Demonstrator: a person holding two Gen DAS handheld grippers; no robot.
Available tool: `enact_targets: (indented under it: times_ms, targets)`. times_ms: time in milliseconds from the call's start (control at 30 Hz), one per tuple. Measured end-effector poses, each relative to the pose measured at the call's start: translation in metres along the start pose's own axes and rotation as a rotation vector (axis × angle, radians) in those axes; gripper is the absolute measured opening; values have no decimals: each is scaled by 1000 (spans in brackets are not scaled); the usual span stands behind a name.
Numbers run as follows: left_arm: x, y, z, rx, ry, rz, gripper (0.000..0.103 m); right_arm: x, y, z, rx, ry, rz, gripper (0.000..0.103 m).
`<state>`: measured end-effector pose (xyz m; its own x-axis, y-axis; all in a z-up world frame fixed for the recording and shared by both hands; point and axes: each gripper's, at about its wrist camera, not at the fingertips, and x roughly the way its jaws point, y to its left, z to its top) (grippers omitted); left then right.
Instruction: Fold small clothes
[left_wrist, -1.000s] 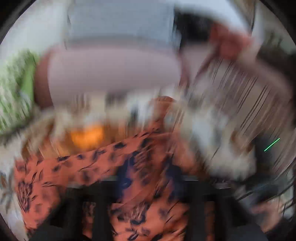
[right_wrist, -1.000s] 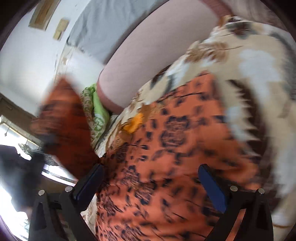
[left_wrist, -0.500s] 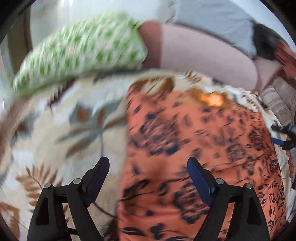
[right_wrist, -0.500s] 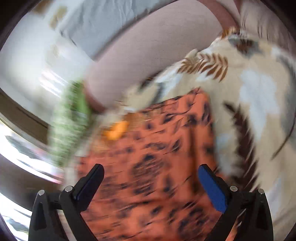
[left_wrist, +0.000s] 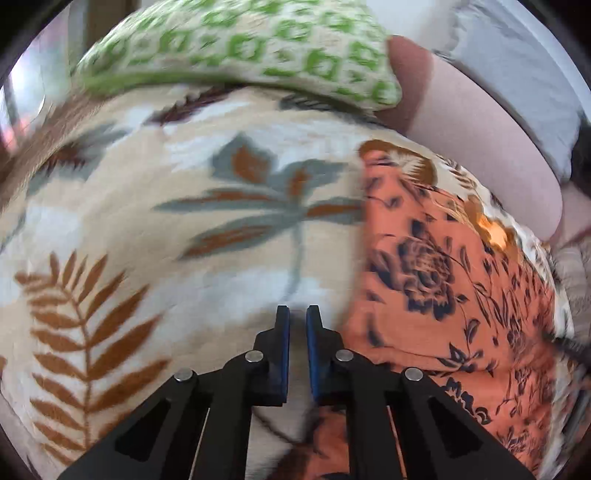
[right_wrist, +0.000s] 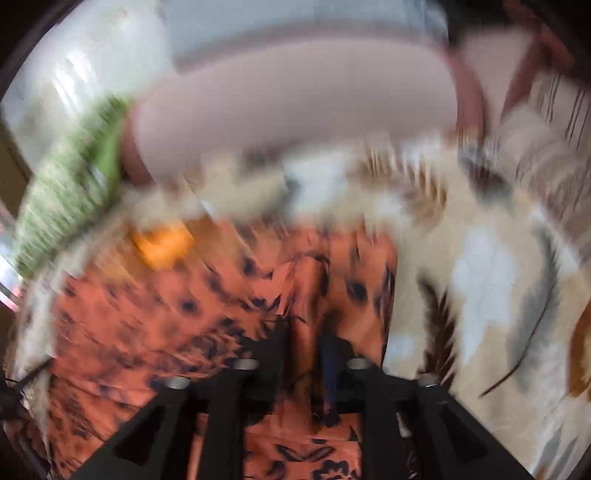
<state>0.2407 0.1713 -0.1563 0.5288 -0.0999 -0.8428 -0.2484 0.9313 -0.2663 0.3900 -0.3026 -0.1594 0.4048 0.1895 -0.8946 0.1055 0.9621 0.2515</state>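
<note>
1. Orange garment (left_wrist: 436, 280) with a dark navy flower print is what I'm folding. It's thin and floppy and lies spread on a cream blanket (left_wrist: 177, 236) with brown fern and grey leaf patterns.
2. From my left gripper (left_wrist: 297, 314), the garment sits just off to the right of the fingertips. Its near edge runs up past the right finger.
3. Left fingers are pinched nearly together, with only a thin slit between the blue pads. I see nothing between them, just blanket underneath.
4. My right gripper (right_wrist: 303, 343) is over the garment (right_wrist: 207, 314). Its jaws are closing, with a raised ridge of the orange fabric running up between the fingers. It's blurry, so I can't tell if the pads are biting yet.
5. No containers that I can see. Beyond the fingertips there's a green-and-white patterned pillow (left_wrist: 251, 48) and a pinkish bolster (left_wrist: 476, 122).
</note>
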Motion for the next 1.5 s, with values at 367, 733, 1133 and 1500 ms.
enact_targets:
  times_ms: [367, 733, 1133, 1500]
  targets:
    - [36, -71, 54, 270, 1, -85, 68, -13, 3, 39, 14, -120, 125, 76]
    - [52, -68, 56, 197, -8, -11, 28, 7, 29, 48, -155, -161, -54, 23]
    - [-65, -32, -4, 234, -105, -93, 74, -45, 22, -4, -51, -196, 248, 91]
    - [-141, 23, -167, 175, 47, -156, 80, -142, -39, -131, 65, -89, 181, 85]
